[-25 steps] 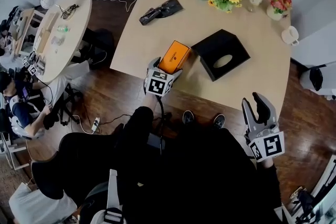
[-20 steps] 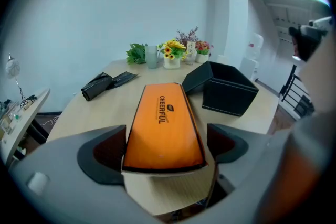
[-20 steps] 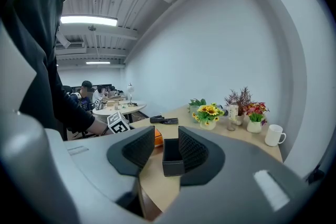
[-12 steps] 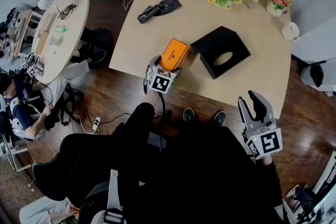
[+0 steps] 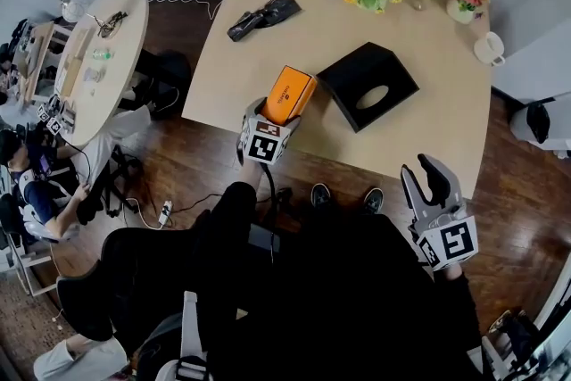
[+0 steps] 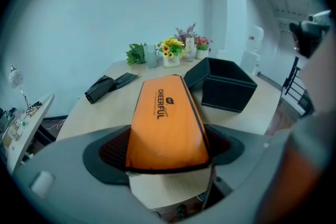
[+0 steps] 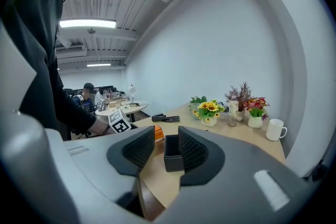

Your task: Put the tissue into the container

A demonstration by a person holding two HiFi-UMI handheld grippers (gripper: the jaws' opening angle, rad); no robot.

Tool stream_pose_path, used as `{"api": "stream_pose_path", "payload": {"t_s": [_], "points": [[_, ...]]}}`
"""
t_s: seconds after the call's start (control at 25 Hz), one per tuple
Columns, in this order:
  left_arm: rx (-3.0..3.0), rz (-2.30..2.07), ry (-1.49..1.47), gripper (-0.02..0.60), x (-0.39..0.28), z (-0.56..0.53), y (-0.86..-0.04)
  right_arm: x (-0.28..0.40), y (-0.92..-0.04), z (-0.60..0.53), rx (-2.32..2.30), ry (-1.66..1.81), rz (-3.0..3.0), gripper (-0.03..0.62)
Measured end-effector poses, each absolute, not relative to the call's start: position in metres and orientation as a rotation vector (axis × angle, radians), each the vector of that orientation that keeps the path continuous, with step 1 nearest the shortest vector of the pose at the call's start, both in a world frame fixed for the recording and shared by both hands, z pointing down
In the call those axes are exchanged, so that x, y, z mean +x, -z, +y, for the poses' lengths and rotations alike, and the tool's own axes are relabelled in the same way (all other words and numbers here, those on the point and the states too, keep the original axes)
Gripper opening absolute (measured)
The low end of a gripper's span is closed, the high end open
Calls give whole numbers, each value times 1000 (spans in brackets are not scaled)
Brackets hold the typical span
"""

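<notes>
Closing in on the orange tissue pack (image 5: 287, 94), the left gripper (image 5: 275, 116) has just drawn its jaws together, and both pads now press the sides of the pack's near end. The pack lies at the near edge of the table (image 5: 268, 40), just beside the open black container (image 5: 343, 78), on the container's left. The right gripper (image 5: 421, 174) hangs off the table's near right corner, jaws apart with nothing between them

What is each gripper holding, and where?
Left gripper: jaws have just been closing onto the orange tissue pack, pads on its long sides at the near end. Right gripper: open, empty.
</notes>
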State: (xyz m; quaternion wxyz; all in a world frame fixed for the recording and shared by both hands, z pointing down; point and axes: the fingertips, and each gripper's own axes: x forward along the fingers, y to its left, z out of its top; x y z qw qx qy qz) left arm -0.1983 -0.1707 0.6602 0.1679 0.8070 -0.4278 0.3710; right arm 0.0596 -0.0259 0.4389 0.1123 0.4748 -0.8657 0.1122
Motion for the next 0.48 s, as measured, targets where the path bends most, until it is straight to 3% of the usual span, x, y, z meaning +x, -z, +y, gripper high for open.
{"api": "stream_pose_path", "payload": {"t_s": [0.48], "points": [[2421,-1162,-911,408,-155,-131,-563,73,-435,-23,1398,-309,-2582,140]]}}
